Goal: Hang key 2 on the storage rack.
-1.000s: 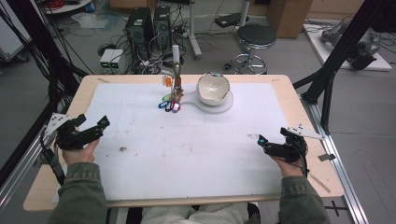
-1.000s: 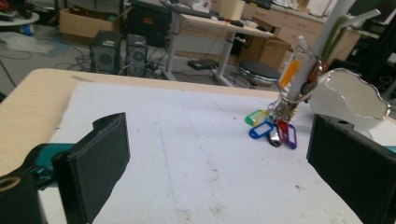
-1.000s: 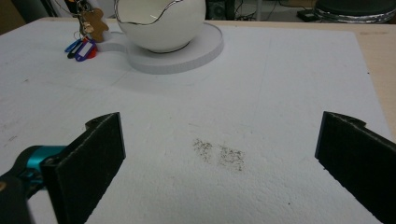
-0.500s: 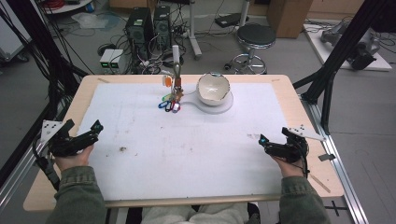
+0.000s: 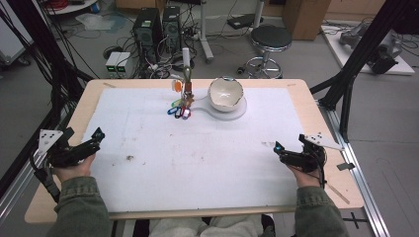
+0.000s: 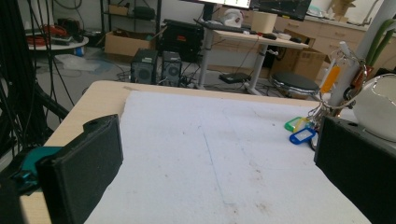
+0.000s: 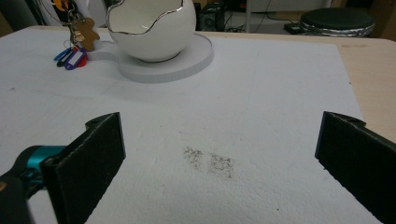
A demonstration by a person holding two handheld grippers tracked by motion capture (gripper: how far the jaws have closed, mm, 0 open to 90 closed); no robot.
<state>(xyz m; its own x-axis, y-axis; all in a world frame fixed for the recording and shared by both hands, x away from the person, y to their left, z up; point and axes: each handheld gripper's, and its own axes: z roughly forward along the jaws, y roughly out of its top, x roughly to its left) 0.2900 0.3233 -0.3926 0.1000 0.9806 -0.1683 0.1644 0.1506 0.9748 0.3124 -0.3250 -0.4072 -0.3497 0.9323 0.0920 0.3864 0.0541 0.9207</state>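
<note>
Fingers (image 7: 100, 154) apart (both hands low)

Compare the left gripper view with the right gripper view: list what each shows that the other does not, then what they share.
Left gripper view alone: two computer towers on the floor, a desk behind them, and green and blue key tags.

Right gripper view alone: the round white base under the bowl, the bowl's jagged rim, a brown bear-shaped charm, and a dark speckled stain on the cover.

Shared: the white eggshell-shaped bowl, the bunch of keys beside it, the black stool, the white table cover, and each view's own two black jaws set wide apart.
</note>
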